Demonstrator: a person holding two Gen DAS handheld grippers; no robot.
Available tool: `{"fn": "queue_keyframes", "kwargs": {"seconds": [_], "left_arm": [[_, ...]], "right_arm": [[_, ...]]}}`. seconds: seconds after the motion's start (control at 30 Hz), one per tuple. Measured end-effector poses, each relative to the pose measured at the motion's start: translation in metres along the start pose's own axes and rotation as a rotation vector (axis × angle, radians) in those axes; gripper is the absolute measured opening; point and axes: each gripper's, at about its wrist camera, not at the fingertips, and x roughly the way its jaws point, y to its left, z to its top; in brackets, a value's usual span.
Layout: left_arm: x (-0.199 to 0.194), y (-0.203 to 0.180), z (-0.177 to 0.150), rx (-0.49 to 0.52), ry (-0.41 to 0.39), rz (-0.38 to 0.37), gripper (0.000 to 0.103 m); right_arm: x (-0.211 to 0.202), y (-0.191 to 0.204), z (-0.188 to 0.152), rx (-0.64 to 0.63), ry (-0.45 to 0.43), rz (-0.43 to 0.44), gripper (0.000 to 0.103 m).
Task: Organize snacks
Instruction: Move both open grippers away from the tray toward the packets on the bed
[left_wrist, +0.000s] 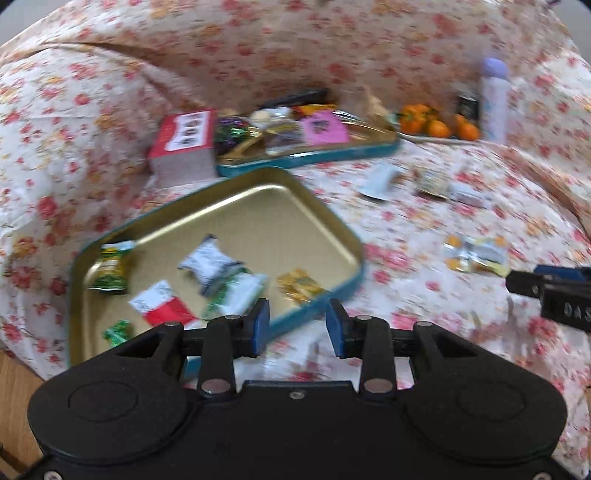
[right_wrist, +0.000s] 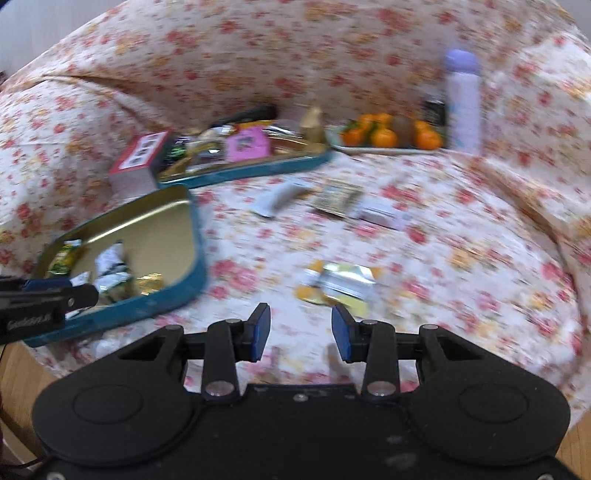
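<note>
A teal tin (left_wrist: 321, 206) with a gold inside lies on the floral cloth and holds several snack packets, among them a white one (left_wrist: 208, 260) and a red-and-white one (left_wrist: 162, 304). My left gripper (left_wrist: 297, 325) hovers open over the tin's near rim, nothing between its blue pads. In the right wrist view the same tin (right_wrist: 197, 258) sits at the left. A yellow-and-silver packet (right_wrist: 340, 282) lies loose on the cloth just beyond my right gripper (right_wrist: 300, 328), which is open and empty. The same packet (left_wrist: 474, 254) shows in the left wrist view.
A second teal tin (right_wrist: 258, 166) full of snacks stands behind, with a red-and-white box (right_wrist: 138, 158) at its left. A plate of oranges (right_wrist: 388, 138) and a lilac bottle (right_wrist: 461, 99) stand at the back right. Three loose packets (right_wrist: 336, 197) lie mid-cloth.
</note>
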Motion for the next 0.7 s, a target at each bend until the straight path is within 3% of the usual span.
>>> {"fn": "queue_keyframes", "kwargs": {"seconds": [0.2,0.7], "left_arm": [[0.006,-0.037,-0.013,-0.008,0.063,-0.068,0.044],[0.042,-0.081,0.003,-0.042,0.153,-0.063,0.044]], "right_arm": [[0.0,-0.037,-0.01,0.06,0.009,-0.044,0.039],[0.027,-0.067,0.025,0.102,-0.038,-0.008,0.04]]}}
